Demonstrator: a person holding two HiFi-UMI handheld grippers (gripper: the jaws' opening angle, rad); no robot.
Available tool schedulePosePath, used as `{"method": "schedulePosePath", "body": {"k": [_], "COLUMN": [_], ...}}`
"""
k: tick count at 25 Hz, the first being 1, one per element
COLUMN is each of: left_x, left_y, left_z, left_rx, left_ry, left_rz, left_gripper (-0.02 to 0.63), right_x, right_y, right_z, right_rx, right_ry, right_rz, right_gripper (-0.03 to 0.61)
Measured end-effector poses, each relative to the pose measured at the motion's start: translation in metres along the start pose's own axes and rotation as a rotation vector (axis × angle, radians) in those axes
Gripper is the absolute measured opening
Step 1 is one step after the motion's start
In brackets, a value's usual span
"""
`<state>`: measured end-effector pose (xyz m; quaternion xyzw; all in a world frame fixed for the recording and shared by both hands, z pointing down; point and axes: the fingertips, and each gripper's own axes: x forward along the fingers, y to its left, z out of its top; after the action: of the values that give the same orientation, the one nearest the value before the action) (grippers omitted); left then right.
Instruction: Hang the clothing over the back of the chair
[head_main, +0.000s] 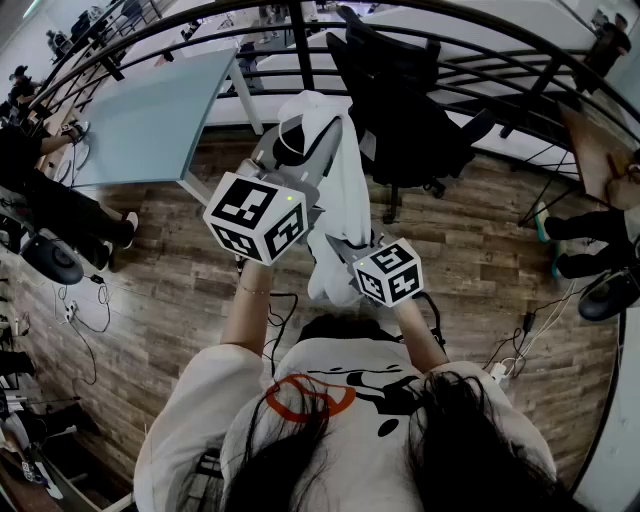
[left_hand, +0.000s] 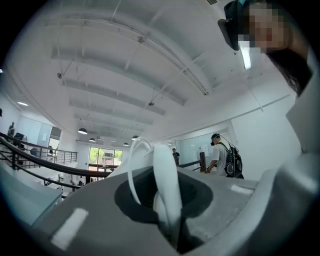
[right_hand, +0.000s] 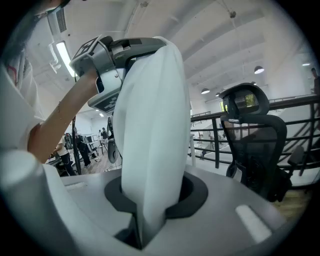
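Left gripper view shows my left gripper (left_hand: 170, 227) with its jaws shut tight on a thin fold of the white clothing (left_hand: 165, 170), held up in the air and pointing level. My right gripper (right_hand: 142, 225) sits a bit lower and to the right, tipped down a little, and its jaws pinch a thick bunch of the same clothing, which hangs down between the two. Just past the clothing stands the black chair (head_main: 400, 100) on the wood floor (head_main: 170, 300), close to the dark railing (head_main: 500, 60), with a pale table (head_main: 150, 115) off to the left, and the clothing is not on the chair back yet.
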<state>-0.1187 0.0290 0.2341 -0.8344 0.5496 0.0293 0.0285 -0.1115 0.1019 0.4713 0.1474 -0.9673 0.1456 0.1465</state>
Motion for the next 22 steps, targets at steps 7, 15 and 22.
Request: {"method": "schedulePosePath", "body": {"k": [7, 15, 22], "left_x": [-0.014, -0.034, -0.046], "left_y": [0.012, 0.021, 0.027], "left_z": [0.009, 0.014, 0.006], "left_rx": [-0.004, -0.001, -0.003], "left_ry": [-0.009, -0.023, -0.029], "left_rz": [-0.011, -0.05, -0.087], "left_gripper": [0.14, 0.14, 0.141], "right_x": [0.011, 0.026, 0.039], "right_y": [0.014, 0.034, 0.045], "right_z": [0.008, 0.011, 0.005], "right_rx": [-0.001, 0.002, 0.014], "right_ry": [-0.003, -0.026, -0.05], "right_rz": [-0.002, -0.027, -0.06], "right_gripper": [0.103, 0.104, 0.104]}}
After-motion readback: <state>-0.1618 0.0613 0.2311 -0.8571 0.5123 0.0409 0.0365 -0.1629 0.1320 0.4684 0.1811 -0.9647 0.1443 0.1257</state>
